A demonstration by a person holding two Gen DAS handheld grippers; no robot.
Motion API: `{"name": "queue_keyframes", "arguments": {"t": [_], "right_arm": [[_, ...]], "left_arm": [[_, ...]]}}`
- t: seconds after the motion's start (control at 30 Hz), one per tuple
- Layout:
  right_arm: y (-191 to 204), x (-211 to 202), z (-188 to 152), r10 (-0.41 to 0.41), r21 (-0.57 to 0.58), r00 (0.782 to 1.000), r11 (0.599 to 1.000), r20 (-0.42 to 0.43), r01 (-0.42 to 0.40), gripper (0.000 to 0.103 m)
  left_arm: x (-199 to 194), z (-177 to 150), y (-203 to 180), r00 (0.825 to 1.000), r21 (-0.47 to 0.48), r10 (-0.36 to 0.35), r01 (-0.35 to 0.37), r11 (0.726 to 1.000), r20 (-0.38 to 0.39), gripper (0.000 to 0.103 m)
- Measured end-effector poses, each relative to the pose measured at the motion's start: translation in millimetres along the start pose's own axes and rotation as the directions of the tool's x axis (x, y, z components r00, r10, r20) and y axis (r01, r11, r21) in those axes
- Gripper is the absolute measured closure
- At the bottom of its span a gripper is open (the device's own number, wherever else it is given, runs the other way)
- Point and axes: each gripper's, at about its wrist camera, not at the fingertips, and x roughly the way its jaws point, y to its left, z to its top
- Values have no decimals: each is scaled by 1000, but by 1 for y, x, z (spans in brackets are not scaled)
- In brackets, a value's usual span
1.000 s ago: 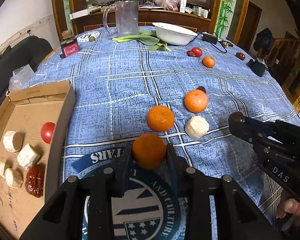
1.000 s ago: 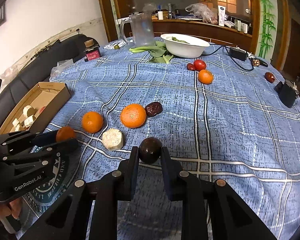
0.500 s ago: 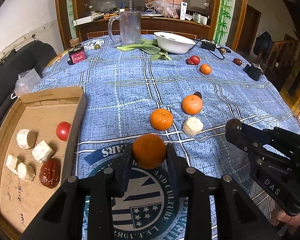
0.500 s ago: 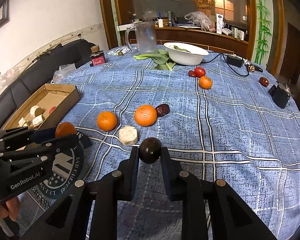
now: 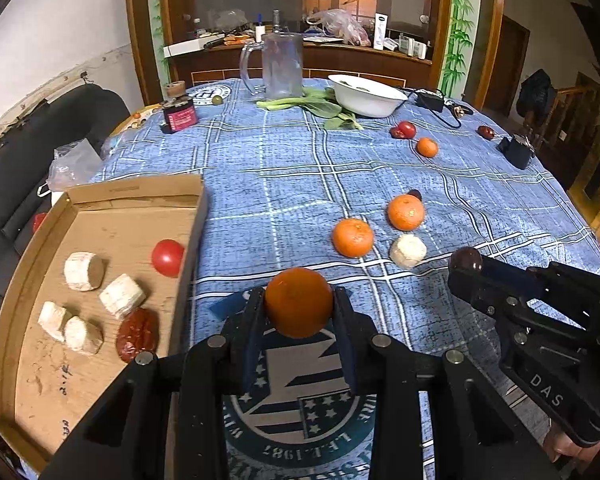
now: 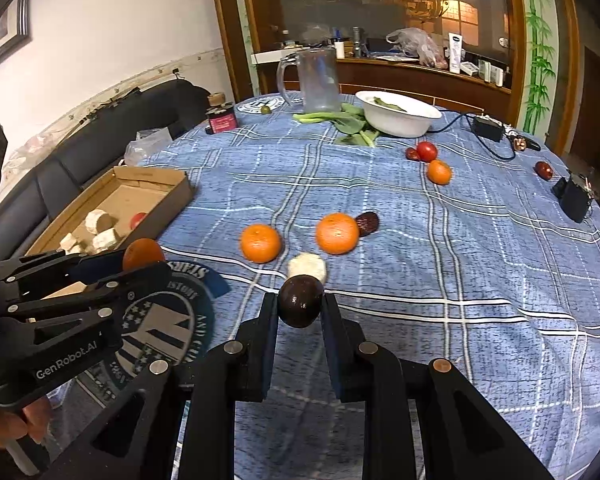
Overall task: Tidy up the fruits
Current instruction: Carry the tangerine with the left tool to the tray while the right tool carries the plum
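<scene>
Orange and smooth-skinned, one mandarin [image 5: 298,302] sits clamped between the dark pads of my left gripper [image 5: 299,308], lifted clear of the blue plaid tablecloth [image 5: 292,168]. My right gripper [image 6: 300,312] pinches one round, glossy, dark brown fruit [image 6: 300,306], its jaws narrow around it.

Counting from the left gripper: just ahead and to its right lie two more loose oranges, a nearer one [image 5: 353,237] and a farther one [image 5: 406,212], both dimpled and round, and one pale, rough, cylinder-shaped chunk [image 5: 408,251] just beside them. A dark wrinkled date [image 5: 415,194] peeks out from behind the farther orange, touching it. Far ahead I count one small orange [image 5: 427,147], one shiny red tomato [image 5: 407,129] with a darker red fruit touching it, and one lone dark red fruit [image 5: 486,132] off to the right.

To the left of the left gripper sits one shallow cardboard box [image 5: 100,196], brown and matte, with flaps folded up. Inside it I count four pale chunks [image 5: 122,296], chalky and roughly cut, one wrinkled red date [image 5: 137,334] and one smooth red tomato [image 5: 167,258] against the near wall.

At the far edge stand one clear glass mug [image 5: 278,66] with a handle, one white bowl [image 5: 366,96], a bunch of leafy greens [image 5: 320,106] and one small dark jar with a pink label [image 5: 179,114]. Under the left gripper a round printed emblem [image 5: 300,408] with stars and stripes marks the cloth.
</scene>
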Motion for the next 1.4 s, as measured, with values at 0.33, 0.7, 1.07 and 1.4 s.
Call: {"name": "queue_keyframes", "arguments": {"t": [0.33, 0.7, 1.07, 1.4], "right_arm": [[22, 2, 2, 18, -23, 1000, 1000, -1, -18, 79], [48, 8, 7, 45, -57, 999, 997, -11, -46, 79], [90, 22, 19, 110, -116, 993, 987, -31, -113, 79], [147, 42, 25, 214, -187, 974, 956, -74, -224, 79]], "left_arm": [[-8, -4, 18, 1000, -23, 19, -19, 1000, 12, 71], [-14, -8, 46, 999, -58, 42, -41, 997, 16, 71], [-25, -15, 90, 998, -111, 56, -55, 992, 1, 71], [-38, -36, 154, 996, -178, 80, -87, 980, -51, 71]]}}
